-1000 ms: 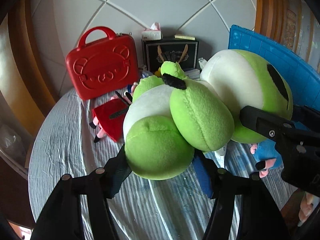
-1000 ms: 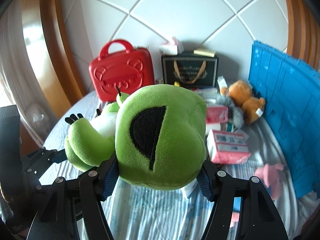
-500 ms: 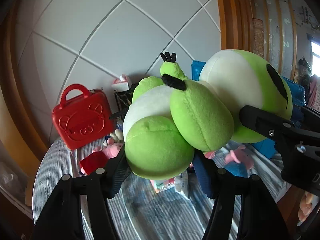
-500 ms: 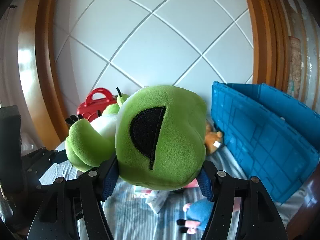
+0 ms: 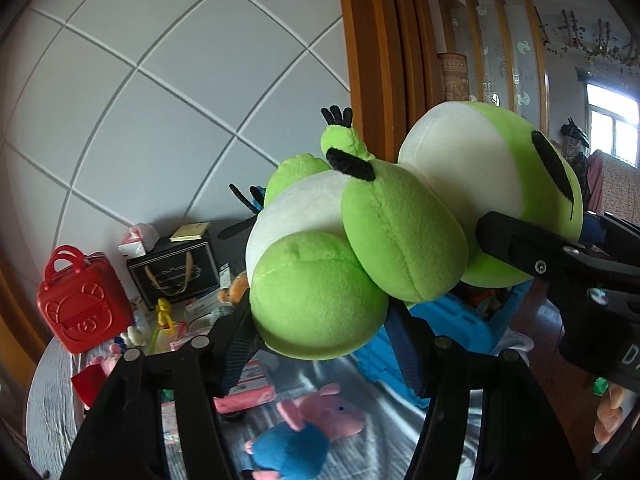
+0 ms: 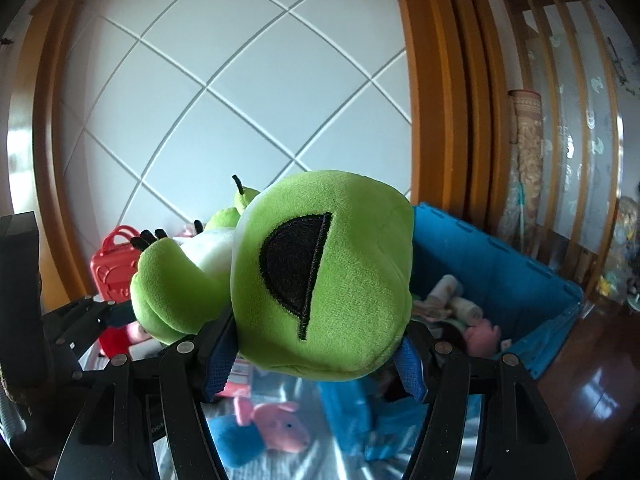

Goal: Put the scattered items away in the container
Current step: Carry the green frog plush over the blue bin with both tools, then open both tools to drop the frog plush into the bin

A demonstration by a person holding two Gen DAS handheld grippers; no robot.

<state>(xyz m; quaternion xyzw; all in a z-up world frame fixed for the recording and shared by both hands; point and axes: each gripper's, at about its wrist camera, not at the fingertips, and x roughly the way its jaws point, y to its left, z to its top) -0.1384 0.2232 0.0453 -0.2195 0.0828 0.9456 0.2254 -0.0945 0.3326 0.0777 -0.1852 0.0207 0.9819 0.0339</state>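
The background is a white panelled wall with diagonal grooves framed in orange-brown wood, and below it a desk [image 5: 52, 392] under a grey striped cloth, crowded with a red carry case [image 5: 82, 304], a black gift bag [image 5: 176, 272] and a pink-and-blue pig plush [image 5: 308, 428]. I hold one large green frog plush [image 5: 320, 292] with both tools. My left gripper [image 5: 320, 344] has its jaws pinching the frog's lower body, with the blue pads sunk into the fabric on both sides. My right gripper [image 6: 316, 354] has its jaws pinching the head, just below the black embroidered eye. Compared with one second ago, the desk items sit lower and smaller in both views, and the blue crate [image 6: 520, 280] now lies directly ahead of and below the frog with its interior visible; it already contains several soft toys. The grip on the plush looks unchanged across that interval. I judge this as the carry phase nearly complete: the frog is clear of the desk and close to the crate opening. The remaining steps are to bring it over the opening, lower it and release both grips together. Other items remain scattered on the desk.
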